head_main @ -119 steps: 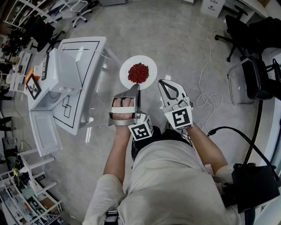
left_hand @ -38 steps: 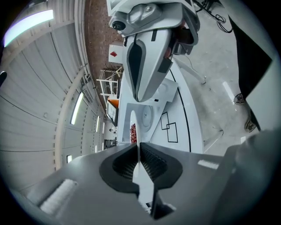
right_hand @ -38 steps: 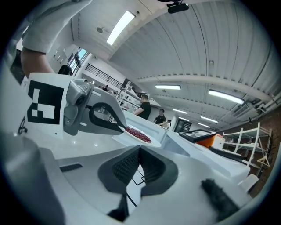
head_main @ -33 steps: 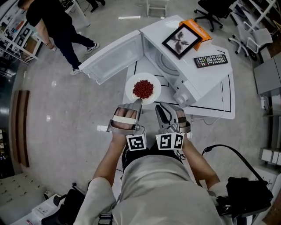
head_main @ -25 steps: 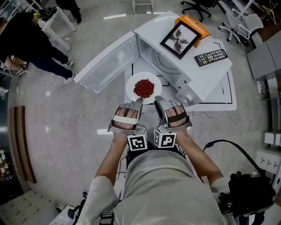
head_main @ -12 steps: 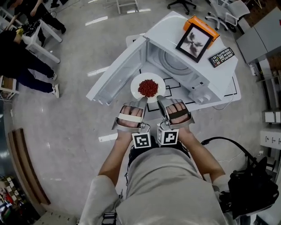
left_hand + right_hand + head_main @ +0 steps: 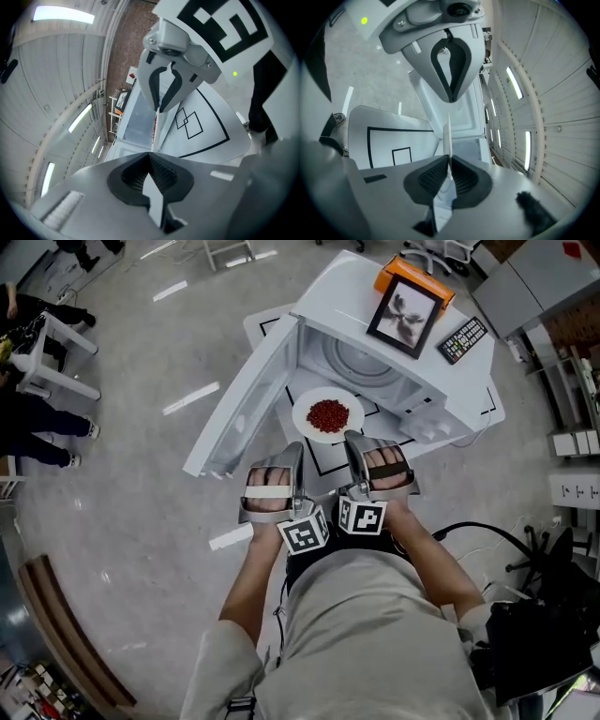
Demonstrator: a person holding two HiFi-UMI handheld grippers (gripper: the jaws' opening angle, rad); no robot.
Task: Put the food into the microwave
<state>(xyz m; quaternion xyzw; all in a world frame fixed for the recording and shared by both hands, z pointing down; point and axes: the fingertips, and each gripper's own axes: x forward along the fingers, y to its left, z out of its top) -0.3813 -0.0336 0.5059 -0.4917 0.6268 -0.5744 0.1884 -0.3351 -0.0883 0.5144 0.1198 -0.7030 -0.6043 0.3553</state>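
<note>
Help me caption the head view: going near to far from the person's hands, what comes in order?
Left tongs and right tongs side by side, the right's jaws just closed → plate they both grip, with red food → open microwave → framed picture → orange box.

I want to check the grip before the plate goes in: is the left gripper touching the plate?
Touching. The left gripper view shows the left gripper shut on the thin white edge of the plate, with no gap between them.
</note>
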